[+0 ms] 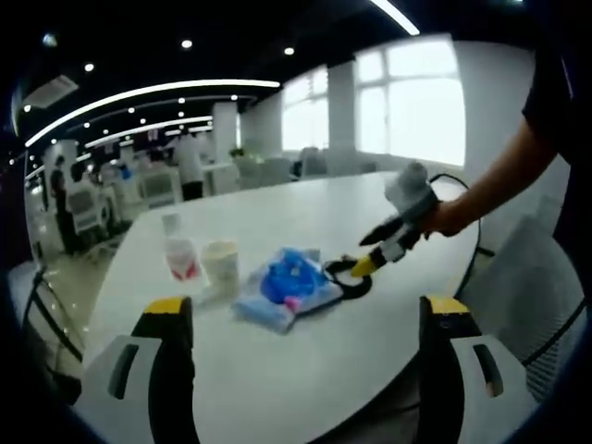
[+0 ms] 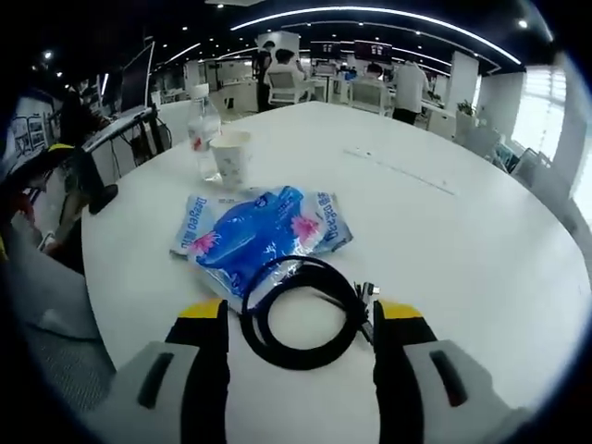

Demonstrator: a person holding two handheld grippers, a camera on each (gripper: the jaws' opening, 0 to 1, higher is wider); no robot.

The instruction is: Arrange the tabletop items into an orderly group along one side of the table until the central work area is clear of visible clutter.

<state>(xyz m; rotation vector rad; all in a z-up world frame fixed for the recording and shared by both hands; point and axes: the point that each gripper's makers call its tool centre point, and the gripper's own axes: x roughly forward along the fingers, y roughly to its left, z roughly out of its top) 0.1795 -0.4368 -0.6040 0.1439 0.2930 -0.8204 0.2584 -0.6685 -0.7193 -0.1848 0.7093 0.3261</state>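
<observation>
A: So, the coiled black cable (image 2: 303, 313) lies between the open jaws of the right gripper (image 2: 298, 338), beside the blue packet (image 2: 259, 233) on the worktop (image 2: 444, 240).

B: Light, springy; pinch the bundled loop. Left gripper (image 1: 305, 319) hovers open.

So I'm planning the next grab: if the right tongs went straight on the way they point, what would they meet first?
Probably the coiled black cable, lying between the open right tongs. Just beyond it sits the blue plastic packet, partly under the coil. Depth is hard to judge.
</observation>
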